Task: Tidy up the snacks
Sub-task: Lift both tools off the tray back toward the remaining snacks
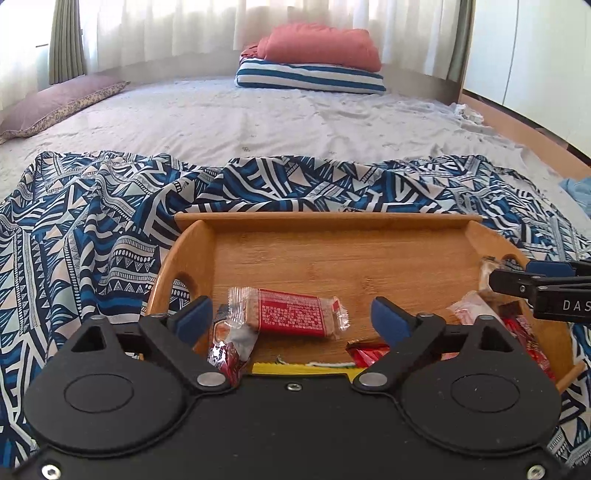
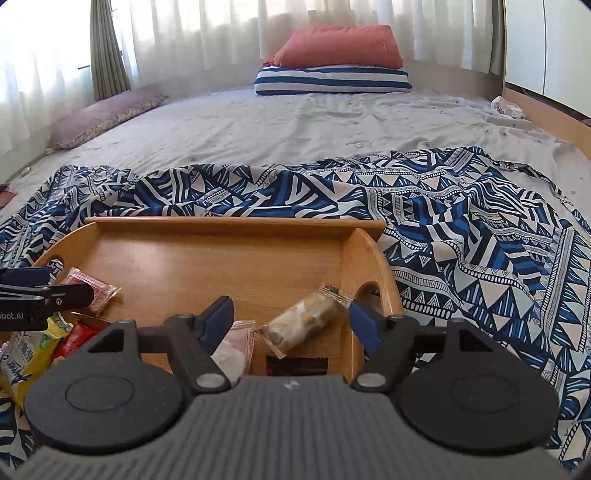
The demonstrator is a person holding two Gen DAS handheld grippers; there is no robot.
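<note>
Tray (image 1: 332, 225): wooden, with cut-out handles at both ends, set on a blue-and-white patterned cloth (image 1: 92, 229) spread over the bed (image 1: 258, 122). The far half of its floor is bare.

Left gripper (image 1: 291, 314): mine, over the tray's near left part. Its fingers (image 1: 194, 314) stand wide apart and press on nothing.

Red bar (image 1: 295, 312): clear-ended wrapper, lying flat on the tray floor between my left fingers, touching neither.

Other left-side snacks: a red foil packet (image 1: 229, 354) at the near edge by the left finger, a yellow packet (image 2: 33, 350) and a red packet (image 2: 79, 334) at the tray's near left corner.

Right gripper (image 2: 291, 314): mine, over the tray's near right corner. Its fingers (image 2: 364, 319) are apart and hold nothing.

Biscuit pack (image 2: 304, 323): clear wrapper, tan contents, lying tilted between my right fingers, close to the tray's right end wall.

Near it: a pale pink packet (image 2: 234, 350) just beside the left finger, and a dark wrapper (image 2: 297, 365) at the near edge.

Background: a striped pillow (image 2: 332, 81) with a red pillow (image 2: 340, 46) on top at the far end of the bed, a mauve pillow (image 2: 107, 116) at the left, curtains (image 2: 221, 33) behind.
</note>
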